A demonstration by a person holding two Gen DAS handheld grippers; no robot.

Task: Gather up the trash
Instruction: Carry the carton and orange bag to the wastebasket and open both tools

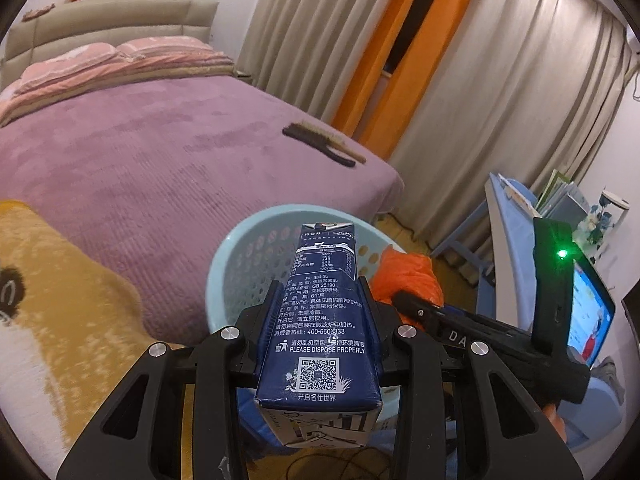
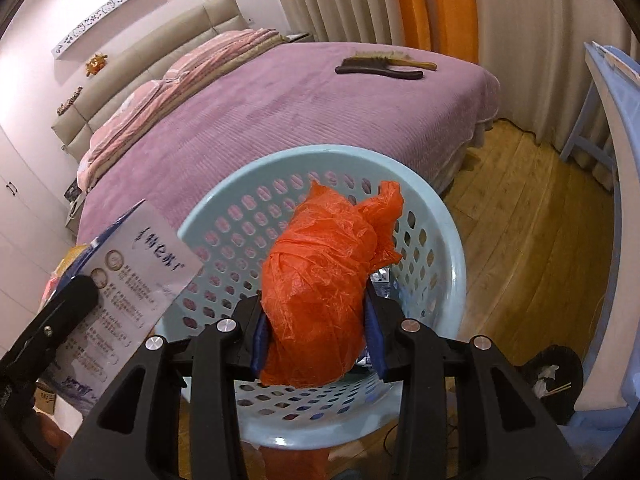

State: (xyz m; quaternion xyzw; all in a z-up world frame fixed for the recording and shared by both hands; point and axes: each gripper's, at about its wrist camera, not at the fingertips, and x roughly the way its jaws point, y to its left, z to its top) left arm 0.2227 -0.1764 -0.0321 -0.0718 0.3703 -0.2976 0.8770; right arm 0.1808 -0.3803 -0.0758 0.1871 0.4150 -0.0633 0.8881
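Left gripper [image 1: 320, 300] clamped on a dark blue milk carton [image 1: 320, 332], jaws pressed flat against both long sides, carton lying lengthwise between them and jutting well beyond the tips. Held over the near rim of a pale blue perforated basket [image 1: 228, 264] — the carton's far end above the basket's open mouth, its white base end nearest the camera. Seen from the right wrist, the same carton [image 2: 132, 264] to the left of the right jaws, white printed face turned that way, touching or just beside the basket [image 2: 440, 220] rim; impossible to tell which. Right gripper [image 2: 316, 308] closed around a crumpled orange plastic bag [image 2: 324, 280], bag bulging up and forward past the tips, squeezed at its lower half between blue-padded fingers [image 2: 258, 340]. Bag held above the basket's interior, directly ahead of and below the jaws. From the left wrist, the orange bag [image 1: 404, 276] just to the right of the left jaws, with the right gripper [image 1: 412, 304] gripping it, over the basket's right side. Beyond both sets of jaws, a bed with a purple cover [image 2: 320, 112] — two brushes [image 2: 384, 66] resting side by side near its far corner. Wooden floor [image 2: 520, 240] to the right of the right jaws, beside the basket. Yellow blanket [image 1: 60, 280] left of the left jaws, at the bed's near edge.
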